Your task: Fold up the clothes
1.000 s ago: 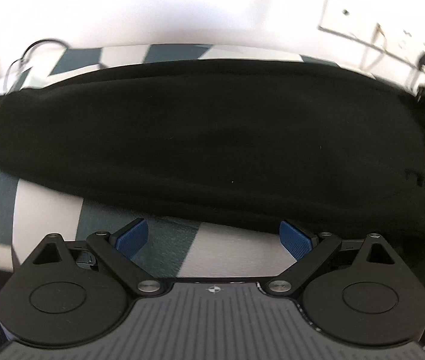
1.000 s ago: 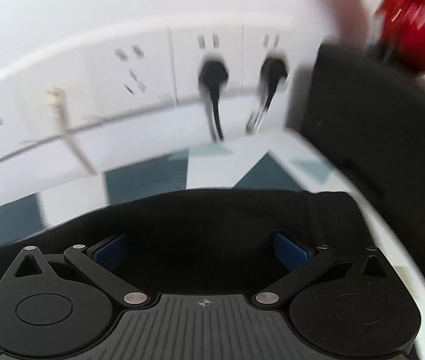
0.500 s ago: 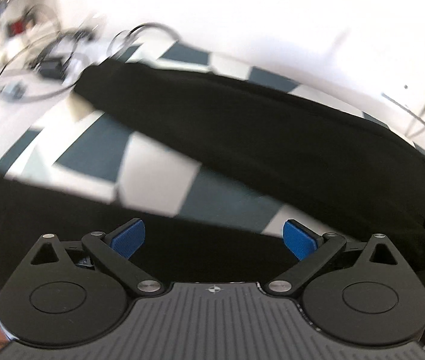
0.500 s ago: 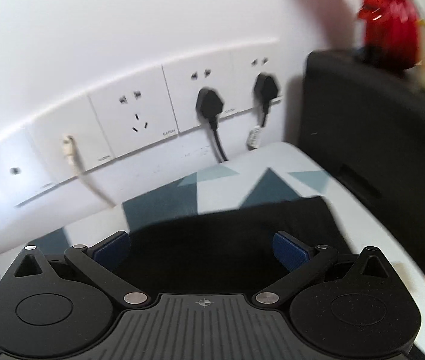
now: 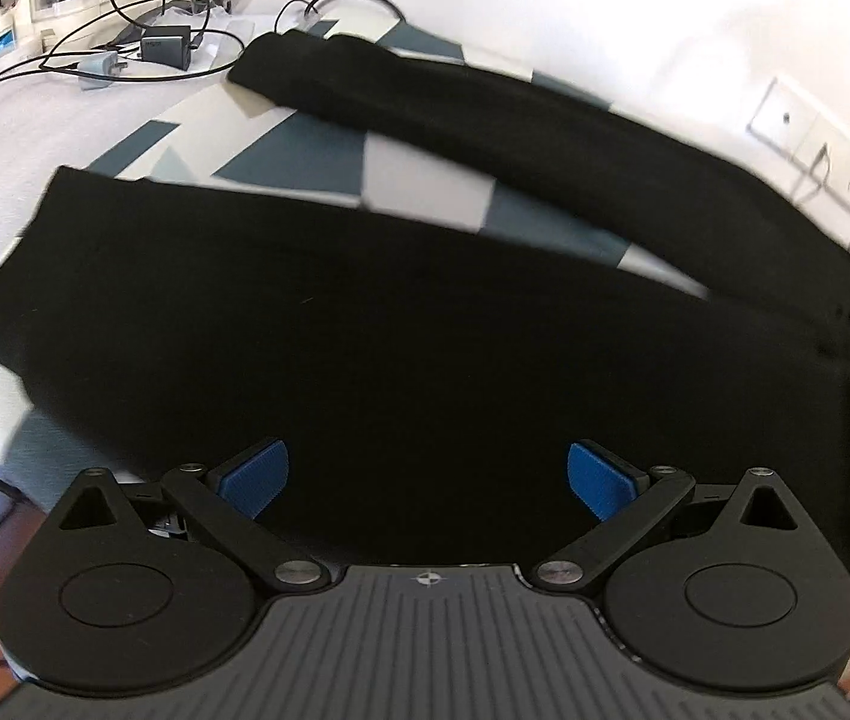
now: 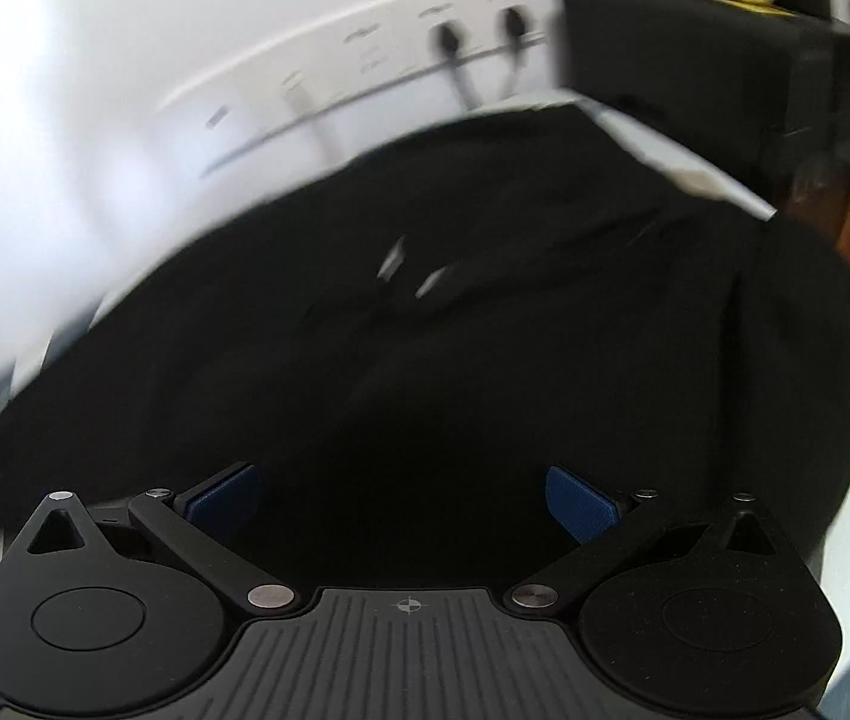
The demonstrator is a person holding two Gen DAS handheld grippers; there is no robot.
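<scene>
- The trousers (image 5: 425,330) are lying across the patterned cloth (image 5: 305,162), filling the middle of the left view; one leg is running to the upper left, the other along the lower centre, presumably spread for folding.
- The left gripper (image 5: 428,474) is standing at bottom centre over the near leg, its jaws having just been opening, nothing between them.
- The right gripper (image 6: 401,501) is hanging wide open at bottom centre above the dark fabric (image 6: 425,330), gripping nothing.
- Sockets (image 6: 479,30) are showing at the upper centre, blurred.
</scene>
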